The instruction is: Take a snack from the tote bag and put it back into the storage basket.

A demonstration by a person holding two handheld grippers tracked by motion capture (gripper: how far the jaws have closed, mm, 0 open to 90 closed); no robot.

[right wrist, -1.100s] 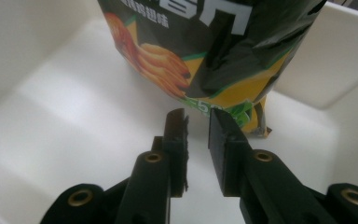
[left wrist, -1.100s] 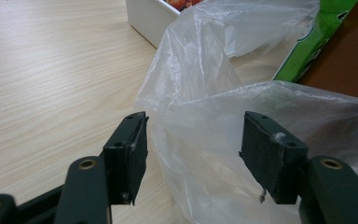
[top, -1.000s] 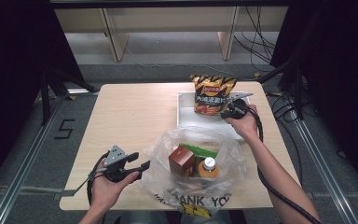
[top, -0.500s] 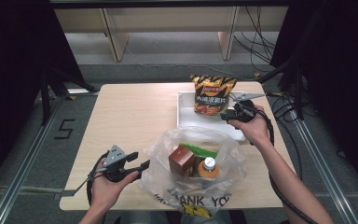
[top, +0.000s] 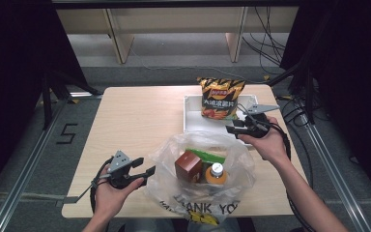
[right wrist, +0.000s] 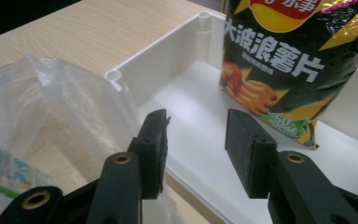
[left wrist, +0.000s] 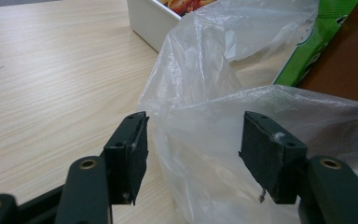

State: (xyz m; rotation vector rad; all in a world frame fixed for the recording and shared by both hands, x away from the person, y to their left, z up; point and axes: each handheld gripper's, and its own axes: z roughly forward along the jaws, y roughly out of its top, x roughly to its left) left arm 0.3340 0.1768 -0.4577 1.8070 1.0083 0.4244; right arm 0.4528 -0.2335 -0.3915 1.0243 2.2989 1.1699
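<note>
A: Start close in. What's the left gripper [top: 147, 171] doing?

B: It sits at the near-left edge of the plastic bag [top: 200, 169], jaws apart. The film lies between the pads, but I can't tell if they pinch it.

A: What's packed so far?

B: A brown box [top: 188, 165], a green pack [top: 207, 154] and an orange-capped bottle [top: 216, 173] are already in the bag. I judge the packing mostly done; the chip bag [top: 221, 98] is left.

A: And the right gripper [top: 231, 128]?

B: Just past the bag's far rim, at the near edge of the white tray [top: 193, 123]. Its jaws have just been opening, about halfway now, with nothing between them.

A: How does the chip bag sit?

B: In the tray, propped against the far wall, long axis roughly upright, top seam away from the person, printed face toward the right gripper.
</note>
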